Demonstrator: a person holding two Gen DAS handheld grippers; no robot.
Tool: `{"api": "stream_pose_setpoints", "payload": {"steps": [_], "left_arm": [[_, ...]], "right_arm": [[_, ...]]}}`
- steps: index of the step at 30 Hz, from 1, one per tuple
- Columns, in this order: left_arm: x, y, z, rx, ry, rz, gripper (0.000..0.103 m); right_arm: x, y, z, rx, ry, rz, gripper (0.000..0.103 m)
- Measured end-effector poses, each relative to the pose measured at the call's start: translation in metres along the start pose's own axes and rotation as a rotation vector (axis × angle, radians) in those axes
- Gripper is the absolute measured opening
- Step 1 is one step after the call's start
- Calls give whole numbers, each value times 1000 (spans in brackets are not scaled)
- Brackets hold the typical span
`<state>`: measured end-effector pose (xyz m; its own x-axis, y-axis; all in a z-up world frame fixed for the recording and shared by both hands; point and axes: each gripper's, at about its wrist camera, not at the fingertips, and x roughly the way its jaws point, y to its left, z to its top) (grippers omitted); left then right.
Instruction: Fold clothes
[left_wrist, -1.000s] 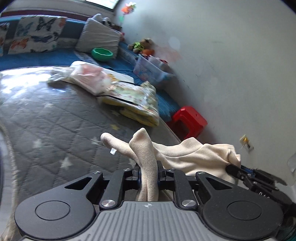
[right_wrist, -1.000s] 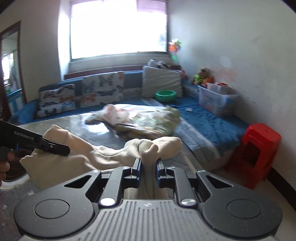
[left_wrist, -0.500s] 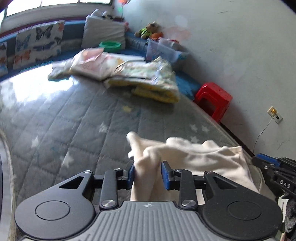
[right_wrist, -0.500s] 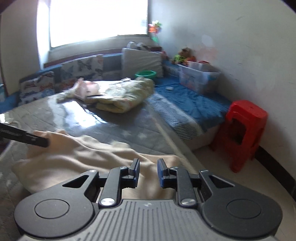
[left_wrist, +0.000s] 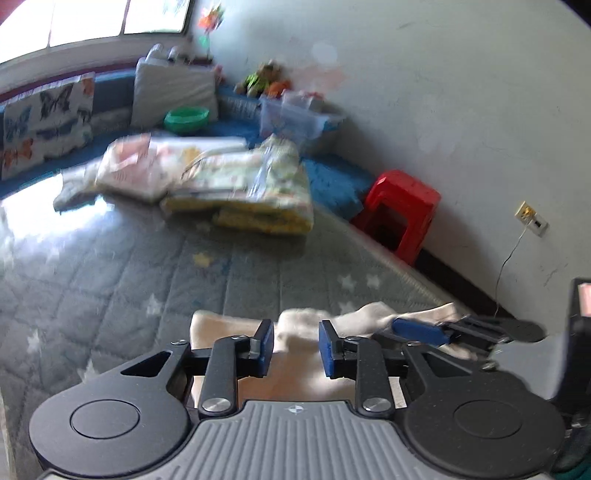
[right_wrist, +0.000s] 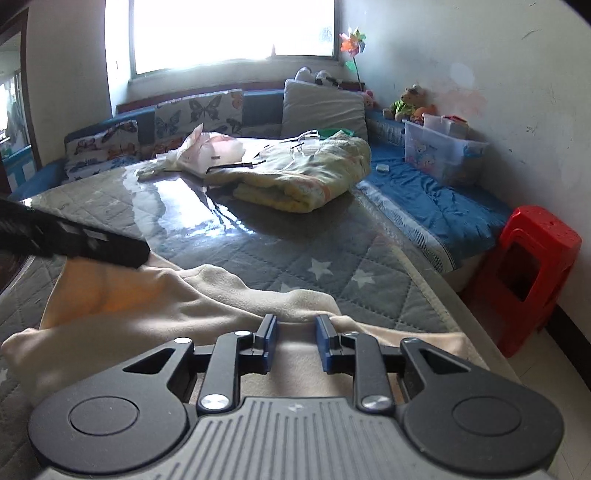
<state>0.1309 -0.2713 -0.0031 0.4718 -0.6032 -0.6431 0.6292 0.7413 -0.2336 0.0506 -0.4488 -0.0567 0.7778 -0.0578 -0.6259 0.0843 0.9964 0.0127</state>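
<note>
The left gripper (left_wrist: 296, 348) has its jaws spread, with a clear gap between the blue pads (left_wrist: 266, 345) and nothing pinched; the cream garment (left_wrist: 303, 356) lies flat beneath them at the bottom centre of the left wrist view. The right gripper (right_wrist: 294, 341) is likewise spread apart over the same garment (right_wrist: 207, 295), its pads (right_wrist: 269, 341) resting just above the cloth without clamping it. In the left wrist view the right gripper (left_wrist: 421, 330) shows at the lower right, lying across the garment's right edge. In the right wrist view the left gripper's black body (right_wrist: 77, 240) reaches in from the left edge, over the garment's far left corner. The garment sits on the near part of a grey quilted mattress (right_wrist: 306, 254) with white stars, close to its right edge. Further up the frame, near the centre, a folded yellow blanket (right_wrist: 306, 181) rests on the mattress, with a pinkish bundle (right_wrist: 210, 151) beside it to the left. A red plastic stool (right_wrist: 532, 266) stands at the right edge, beside the white wall, and a clear storage box (right_wrist: 439, 151) sits on a blue mat (right_wrist: 424, 199) above it. Butterfly cushions (right_wrist: 199, 114) line the upper left under the bright window (right_wrist: 232, 29).
</note>
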Motion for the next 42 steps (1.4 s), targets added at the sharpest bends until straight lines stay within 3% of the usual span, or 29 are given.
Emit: {"api": "stream_pose_setpoints", "payload": {"steps": [5, 7, 14, 28, 42], "left_arm": [[18, -3, -3, 13, 46, -42, 29], [29, -3, -6, 11, 70, -38, 29], [48, 2, -13, -22, 99, -16, 31], [-6, -15, -34, 21, 33, 67, 67], [-42, -32, -68, 29, 25, 154, 83]], "right_arm": [[-1, -3, 3, 33, -21, 10, 30], [-5, -2, 2, 28, -32, 10, 43], [-7, 1, -1, -8, -11, -3, 50], [-57, 17, -17, 23, -9, -47, 76], [-94, 37, -42, 29, 0, -81, 91]]}}
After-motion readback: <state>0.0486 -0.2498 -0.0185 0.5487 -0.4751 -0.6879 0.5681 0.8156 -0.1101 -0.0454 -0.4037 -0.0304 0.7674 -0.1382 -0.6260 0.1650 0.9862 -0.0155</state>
